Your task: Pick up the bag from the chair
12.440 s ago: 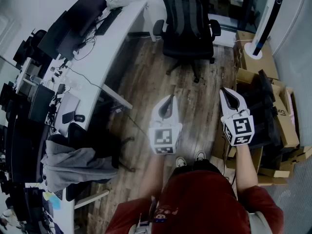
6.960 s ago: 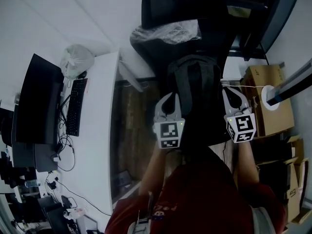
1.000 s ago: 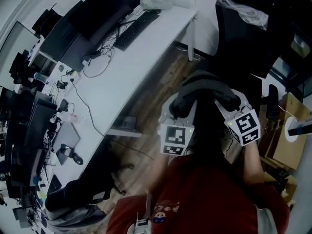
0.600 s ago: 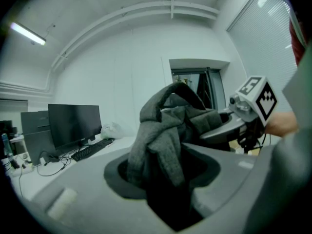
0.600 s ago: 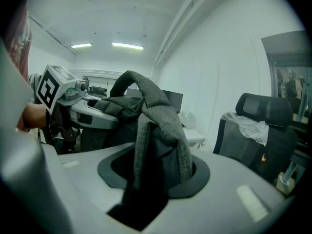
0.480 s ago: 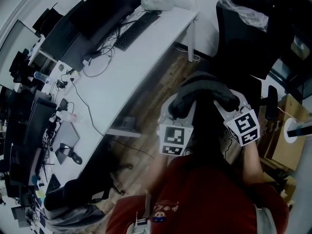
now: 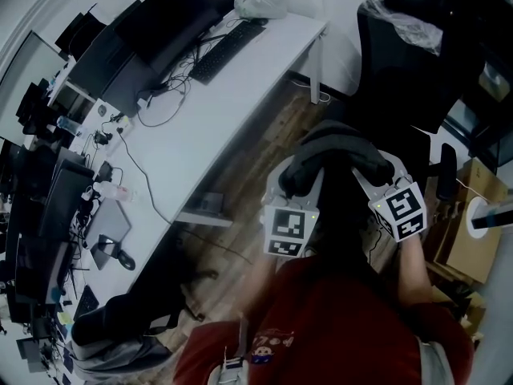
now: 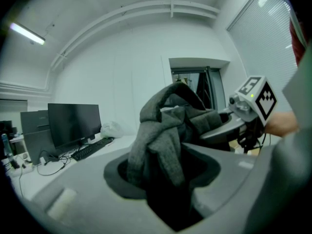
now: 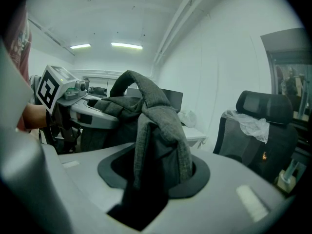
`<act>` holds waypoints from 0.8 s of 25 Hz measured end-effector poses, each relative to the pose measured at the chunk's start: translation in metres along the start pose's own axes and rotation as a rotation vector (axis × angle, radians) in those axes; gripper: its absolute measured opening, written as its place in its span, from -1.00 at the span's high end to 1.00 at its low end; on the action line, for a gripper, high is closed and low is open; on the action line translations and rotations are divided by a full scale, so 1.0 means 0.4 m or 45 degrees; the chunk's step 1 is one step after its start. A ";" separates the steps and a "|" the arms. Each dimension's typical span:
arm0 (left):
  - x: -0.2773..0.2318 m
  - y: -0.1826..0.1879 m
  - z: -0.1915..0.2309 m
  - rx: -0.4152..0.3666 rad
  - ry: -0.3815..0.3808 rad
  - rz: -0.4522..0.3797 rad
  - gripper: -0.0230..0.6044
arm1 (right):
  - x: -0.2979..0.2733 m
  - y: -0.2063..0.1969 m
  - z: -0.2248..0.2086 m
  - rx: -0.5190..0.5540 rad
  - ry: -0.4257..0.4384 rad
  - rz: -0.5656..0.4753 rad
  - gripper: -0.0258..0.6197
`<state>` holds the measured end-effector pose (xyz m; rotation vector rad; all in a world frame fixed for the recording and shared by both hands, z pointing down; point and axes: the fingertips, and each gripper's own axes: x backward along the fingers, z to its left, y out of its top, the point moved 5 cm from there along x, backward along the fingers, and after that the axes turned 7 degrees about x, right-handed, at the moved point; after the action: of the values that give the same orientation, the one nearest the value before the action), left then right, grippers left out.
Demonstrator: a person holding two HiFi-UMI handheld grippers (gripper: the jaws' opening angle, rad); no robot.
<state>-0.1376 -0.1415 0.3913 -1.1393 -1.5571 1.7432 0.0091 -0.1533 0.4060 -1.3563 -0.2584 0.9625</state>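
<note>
The dark grey bag [image 7: 337, 145] hangs in the air in front of me, off the black office chair [image 7: 409, 62] at the upper right. My left gripper [image 7: 282, 184] is shut on a grey strap [image 8: 163, 135] at the bag's left side. My right gripper [image 7: 375, 167] is shut on the other strap [image 9: 157, 130]. Each strap fills the gap between the jaws and loops up toward the other gripper. The bag's body hangs below, mostly hidden by the grippers and my torso. The chair [image 9: 263, 126] stands empty except for a clear plastic sheet [image 7: 401, 22] over its back.
A long white desk [image 7: 216, 111] runs along the left with a keyboard [image 7: 224, 50], monitors [image 7: 172, 10] and cables. A white plastic bag [image 7: 258, 0] lies at its far end. Cardboard boxes [image 7: 465, 239] stand at the right. Wooden floor [image 7: 264, 143] shows between desk and chair.
Earlier the bag stood on the chair with both grippers free; now both are shut on its straps and it hangs off the chair. Over the last second almost nothing moved.
</note>
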 end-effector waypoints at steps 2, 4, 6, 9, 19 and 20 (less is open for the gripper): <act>0.003 -0.003 0.000 0.006 0.003 0.003 0.31 | -0.001 0.001 0.003 0.003 0.004 0.001 0.42; 0.002 -0.002 0.000 0.010 0.003 0.002 0.31 | 0.000 0.002 0.001 0.007 0.005 0.001 0.42; -0.002 -0.002 0.000 0.012 0.001 0.003 0.31 | -0.002 0.001 -0.002 0.006 0.005 0.003 0.42; 0.001 -0.008 0.005 0.015 -0.001 0.012 0.30 | -0.007 -0.002 0.003 -0.001 0.009 0.011 0.42; -0.006 -0.007 0.021 0.019 -0.015 0.019 0.30 | -0.022 0.003 0.001 -0.010 0.013 0.024 0.42; -0.006 -0.008 0.023 0.020 -0.015 0.019 0.30 | -0.025 0.004 0.002 -0.009 0.012 0.024 0.42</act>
<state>-0.1449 -0.1479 0.3946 -1.1377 -1.5434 1.7719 0.0019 -0.1598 0.4084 -1.3720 -0.2423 0.9715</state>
